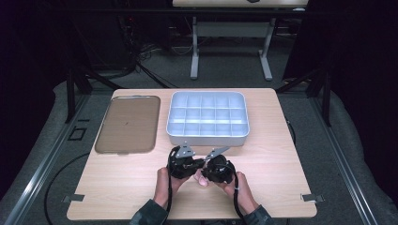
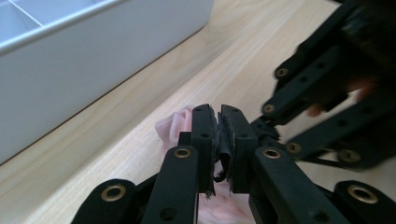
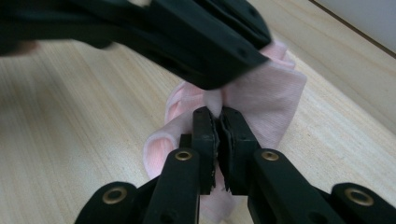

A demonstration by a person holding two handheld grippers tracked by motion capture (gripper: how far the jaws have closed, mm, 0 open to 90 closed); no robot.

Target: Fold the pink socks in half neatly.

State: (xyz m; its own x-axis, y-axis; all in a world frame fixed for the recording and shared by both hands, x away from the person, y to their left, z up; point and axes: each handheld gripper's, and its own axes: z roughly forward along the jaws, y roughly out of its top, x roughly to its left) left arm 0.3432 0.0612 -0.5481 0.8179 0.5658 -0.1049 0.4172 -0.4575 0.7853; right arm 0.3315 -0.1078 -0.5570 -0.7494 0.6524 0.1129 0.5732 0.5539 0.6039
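Black jaws of the right gripper (image 3: pixel 218 122) rise from the bottom of the right gripper view, pressed together on a fold of a pink cloth (image 3: pixel 275 100). Its pads pinch the thin fabric with almost no gap between them. Just above them the left gripper (image 3: pixel 212 70) comes in from the top left of that view, and its tip also meets the same cloth, which bunches up between the two tools above the wooden table (image 3: pixel 70 140).

Seen from the left gripper view, the left gripper (image 2: pixel 219 116) has its jaws nearly closed too, with only a narrow slit between the worn pads; pink cloth (image 2: pixel 175 123) shows behind and below them. I cannot tell from this view how much fabric is caught.

From the high view, both hands hold the tools close together near the front edge of the table (image 1: pixel 281 187), about at the middle of its width: left gripper (image 1: pixel 184 161), right gripper (image 1: pixel 217 165). The cloth itself is too small to make out there. Beyond them stands a grey divided tray (image 1: pixel 207 137) with many compartments, near the far edge. A flat brown tray (image 1: pixel 127 124) lies beside it, toward the left edge.
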